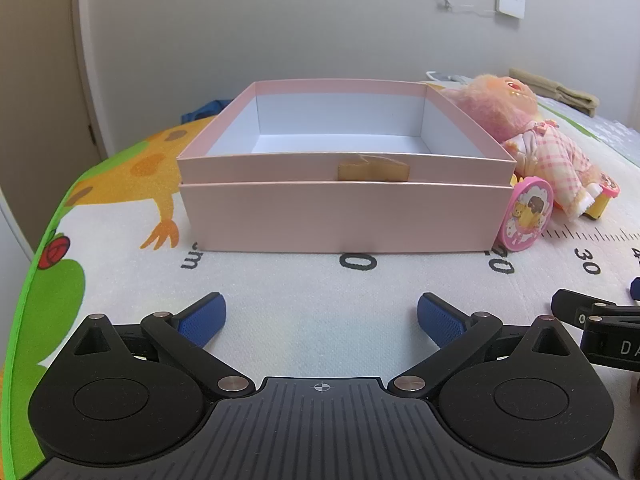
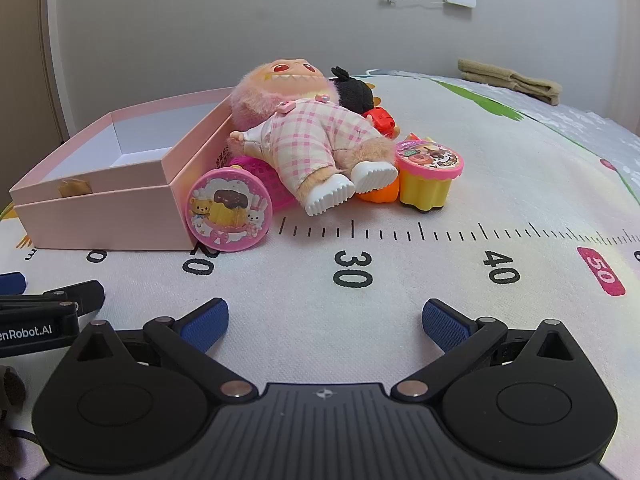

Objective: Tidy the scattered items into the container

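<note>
Nearest, the left gripper [image 1: 322, 320] and the right gripper [image 2: 325, 322] are hovering low and level over the play mat [image 2: 400, 280], side by side, both pointing toward the far wall with their jaws released wide and nothing between the blue pads. Beyond the left gripper, the pink box [image 1: 340, 216] is sitting open and upright on the mat's printed ruler, its long near wall running left to right and its white inside showing no contents. Leaning against the box's near right corner, a round pink cake-print disc [image 2: 229, 210] is standing on edge, facing the grippers. Just behind it, the fuzzy doll in pink check clothes [image 2: 308, 136] is lying on its back across a pink mesh basket [image 2: 262, 172], its long axis running near to far, white shoes pointing near and its head resting against the box's right wall. To the right of its feet a yellow toy cup with a pink lid [image 2: 430, 172] is standing upright, touching an orange piece [image 2: 380, 192]. Farther back, a black plush [image 2: 354, 86] and a red toy [image 2: 382, 120] are crowding behind the doll, and folded tan cloth [image 2: 508, 80] is lying far right.
</note>
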The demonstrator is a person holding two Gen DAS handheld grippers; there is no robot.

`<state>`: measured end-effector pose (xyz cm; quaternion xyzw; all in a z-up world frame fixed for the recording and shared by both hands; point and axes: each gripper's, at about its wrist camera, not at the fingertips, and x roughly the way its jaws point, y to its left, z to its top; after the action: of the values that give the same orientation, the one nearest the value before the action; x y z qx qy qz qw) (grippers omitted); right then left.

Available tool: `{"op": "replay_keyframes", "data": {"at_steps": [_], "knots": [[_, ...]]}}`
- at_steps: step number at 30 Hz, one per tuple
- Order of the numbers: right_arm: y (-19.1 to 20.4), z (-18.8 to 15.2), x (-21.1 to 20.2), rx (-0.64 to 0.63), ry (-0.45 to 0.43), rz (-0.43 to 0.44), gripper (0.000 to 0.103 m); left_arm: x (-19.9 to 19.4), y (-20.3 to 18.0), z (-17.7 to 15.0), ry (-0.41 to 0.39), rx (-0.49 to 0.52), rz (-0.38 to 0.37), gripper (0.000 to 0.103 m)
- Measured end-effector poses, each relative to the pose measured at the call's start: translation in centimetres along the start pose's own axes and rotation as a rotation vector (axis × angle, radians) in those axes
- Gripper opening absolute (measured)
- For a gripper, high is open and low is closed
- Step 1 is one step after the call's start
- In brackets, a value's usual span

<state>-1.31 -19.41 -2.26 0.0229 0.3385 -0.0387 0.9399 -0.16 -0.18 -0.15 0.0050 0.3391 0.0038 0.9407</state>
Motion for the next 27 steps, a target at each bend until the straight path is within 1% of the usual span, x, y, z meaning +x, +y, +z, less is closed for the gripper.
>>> {"op": "replay_keyframes", "data": {"at_steps": [22, 23, 27], "knots": [[0.07, -0.05, 0.05, 0.012, -0.002, -0.007, 0.103, 0.04, -0.09, -0.05, -0.001, 0.002, 0.002, 0.103], [0.06, -0.07, 0.05, 0.014, -0.004, -0.008, 0.103, -0.55, 0.12, -0.15, -0.001, 0.003, 0.003, 0.103], [-0.10, -0.13, -0.01, 0.024, -0.009, -0.006, 0.103, -0.56, 0.02, -0.13, -0.001, 0.007, 0.008, 0.103]]}}
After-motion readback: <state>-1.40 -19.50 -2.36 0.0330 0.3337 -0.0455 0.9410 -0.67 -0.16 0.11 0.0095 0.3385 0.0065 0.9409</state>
